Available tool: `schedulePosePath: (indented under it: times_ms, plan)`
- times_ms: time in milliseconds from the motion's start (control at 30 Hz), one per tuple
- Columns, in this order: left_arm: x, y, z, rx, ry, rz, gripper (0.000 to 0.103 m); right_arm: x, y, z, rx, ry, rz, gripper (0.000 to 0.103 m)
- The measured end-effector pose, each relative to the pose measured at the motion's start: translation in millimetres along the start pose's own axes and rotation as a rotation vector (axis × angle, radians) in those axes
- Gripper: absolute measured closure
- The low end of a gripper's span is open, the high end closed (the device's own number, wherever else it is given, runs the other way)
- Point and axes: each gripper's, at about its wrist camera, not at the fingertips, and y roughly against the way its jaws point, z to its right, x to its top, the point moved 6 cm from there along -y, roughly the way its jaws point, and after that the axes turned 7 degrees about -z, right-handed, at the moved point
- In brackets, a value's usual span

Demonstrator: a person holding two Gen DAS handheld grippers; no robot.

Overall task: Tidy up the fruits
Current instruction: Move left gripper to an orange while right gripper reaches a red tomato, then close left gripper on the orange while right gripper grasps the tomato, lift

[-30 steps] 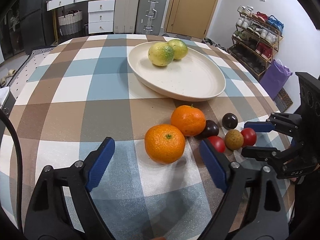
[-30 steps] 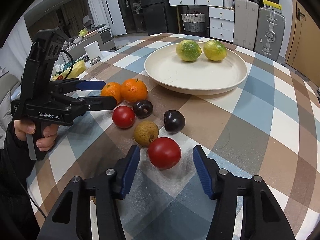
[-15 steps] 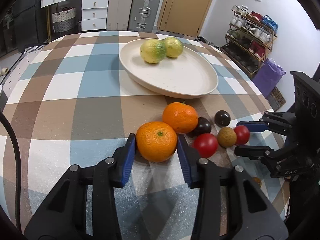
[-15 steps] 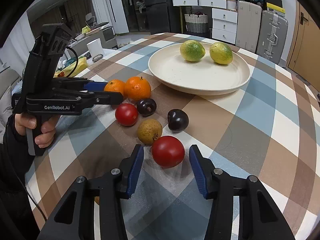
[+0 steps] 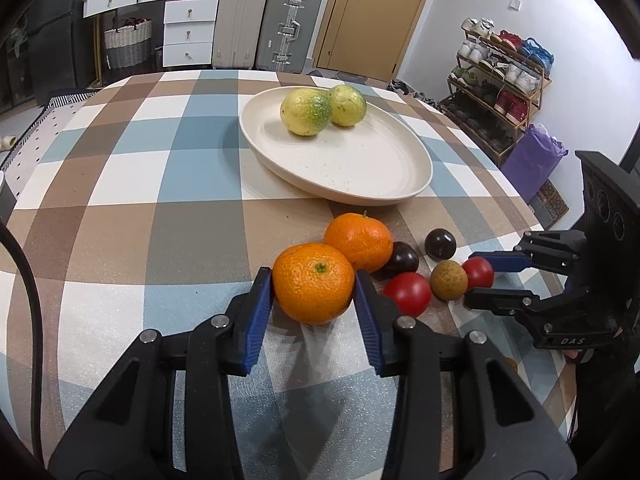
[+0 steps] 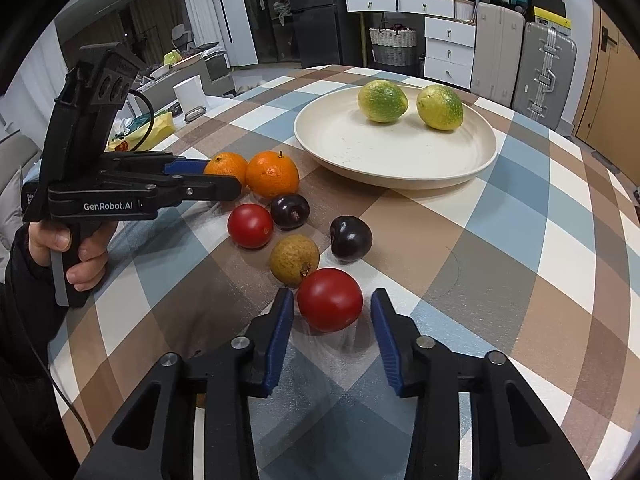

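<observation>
Left gripper is clamped on the near orange, both blue pads flat against its sides; orange sits on the checked tablecloth, on the near side of the plate.

Right gripper is closing around the near tomato. Tomato sits between the pads; a small gap shows on each side, so no contact yet.

Layout relative to the plate:
- On the plate: two yellow-green citrus, side by side at its far edge.
- Second orange just off the plate's near rim, touching the near orange.
- Two dark plums on the near side of the plate, apart from each other; one sits beside the second orange.
- Second tomato next to that plum, further from the plate.
- Brown longan between the two tomatoes, touching or nearly touching the near tomato.

In the right wrist view, a hand in a dark sleeve grips the left gripper's handle, well to the left of the plate. Both grippers point down at the cluster of loose fruit.
</observation>
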Motion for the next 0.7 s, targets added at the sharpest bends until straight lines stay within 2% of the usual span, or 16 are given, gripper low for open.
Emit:
schedulePosePath:
  times_ms: [67,300,700]
  plan:
    - [0,2,-1,-0.005,0.005,0.008,0.066,0,0,0,-0.003,0.004,0.002,0.070]
    - [3,7,-7,0.006,0.026,0.033,0.066,1,4,2,-0.004,0.004,0.023,0.071]
    - [11,25,-10,0.007,0.047,0.120,0.066,19,30,22,-0.035,-0.101,0.179,0.071]
